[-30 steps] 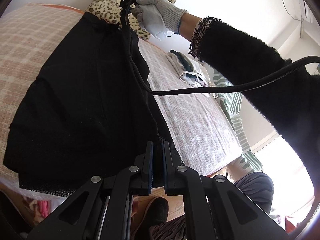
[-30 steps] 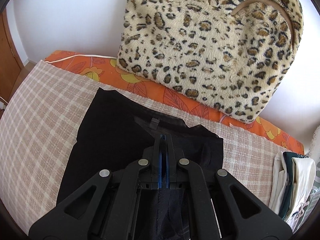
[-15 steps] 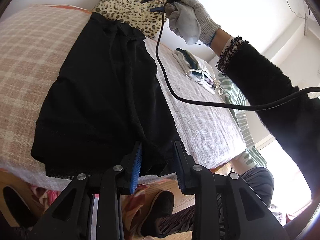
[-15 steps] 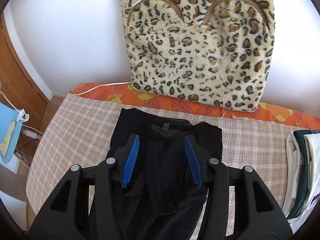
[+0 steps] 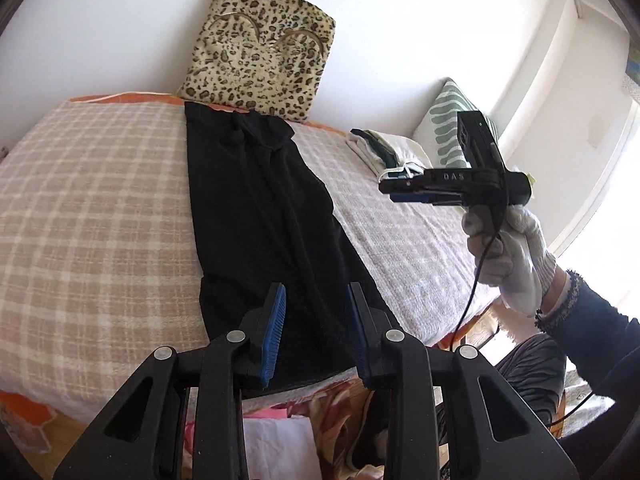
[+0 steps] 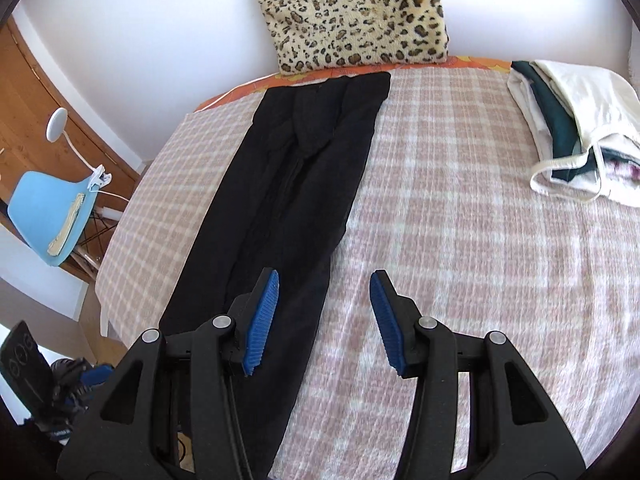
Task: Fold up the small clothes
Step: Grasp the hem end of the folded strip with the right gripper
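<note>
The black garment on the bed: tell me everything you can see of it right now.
The black garment is a long, narrow strip of soft, matte dark fabric lying flat on the plaid bedcover. Lengthwise creases run down its middle. Its far end reaches the leopard cushion; its near end reaches the bed's edge. Neither gripper holds it; both jaws stand open.

The near hem of the black garment [image 5: 260, 216] disappears behind the left gripper's [image 5: 316, 332] fingers at the bed's [image 5: 92, 216] front edge. In the right wrist view the garment's lower end is covered by the right gripper [image 6: 322, 320]. The leopard cushion [image 6: 356, 12] is cut off by the top edge. The folded pile [image 6: 568, 120] overlaps too much to count.
</note>
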Motion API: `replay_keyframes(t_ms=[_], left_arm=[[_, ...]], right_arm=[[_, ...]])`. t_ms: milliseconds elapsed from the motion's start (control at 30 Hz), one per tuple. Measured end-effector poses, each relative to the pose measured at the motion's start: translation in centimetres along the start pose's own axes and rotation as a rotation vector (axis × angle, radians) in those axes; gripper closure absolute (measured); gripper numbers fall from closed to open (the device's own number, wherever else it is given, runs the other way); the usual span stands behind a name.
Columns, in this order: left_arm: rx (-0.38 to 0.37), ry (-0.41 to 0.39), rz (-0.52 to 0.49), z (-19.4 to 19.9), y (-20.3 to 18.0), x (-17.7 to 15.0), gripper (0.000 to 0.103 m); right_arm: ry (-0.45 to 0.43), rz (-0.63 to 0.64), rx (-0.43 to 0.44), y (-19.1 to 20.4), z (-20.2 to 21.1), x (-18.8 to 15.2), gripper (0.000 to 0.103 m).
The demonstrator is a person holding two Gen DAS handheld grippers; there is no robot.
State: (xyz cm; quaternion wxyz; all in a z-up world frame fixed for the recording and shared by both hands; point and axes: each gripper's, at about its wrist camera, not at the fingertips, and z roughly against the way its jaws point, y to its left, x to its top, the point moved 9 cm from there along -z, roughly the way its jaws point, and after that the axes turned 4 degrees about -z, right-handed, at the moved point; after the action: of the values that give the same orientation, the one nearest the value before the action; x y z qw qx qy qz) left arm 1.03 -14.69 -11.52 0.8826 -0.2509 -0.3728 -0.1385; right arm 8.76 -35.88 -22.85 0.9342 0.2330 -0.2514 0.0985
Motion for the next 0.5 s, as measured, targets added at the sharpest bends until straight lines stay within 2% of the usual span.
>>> replay_keyframes(t_ms=[133,233,400,467,500], left_arm=[[0.015,0.038,-0.022,-0.9,2.1,2.2,0.065],[0.000,0.102,0.019,-2.4,4.2,2.0,0.064],[-0.050,0.182,0.190,-4.0,7.2,-0.2,0.064],[-0.047,0.201,0.200,-4.3,7.6,-0.9,0.064],[-0.043,0.207,0.197,-4.4,7.6,-1.1,0.064]], right_arm=[[0.077,-0.023,0.066,0.8,0.0,-7.2,0.053],[0.116,-0.026,0.089,1.6,-0.4,-10.6,0.053],[0.151,-0.030,0.093,1.8,-1.3,-13.0,0.053],[0.164,-0.039,0.104,1.9,-1.8,-13.5,0.057],[0.172,-0.034,0.101,1.9,-2.0,-13.8,0.063]])
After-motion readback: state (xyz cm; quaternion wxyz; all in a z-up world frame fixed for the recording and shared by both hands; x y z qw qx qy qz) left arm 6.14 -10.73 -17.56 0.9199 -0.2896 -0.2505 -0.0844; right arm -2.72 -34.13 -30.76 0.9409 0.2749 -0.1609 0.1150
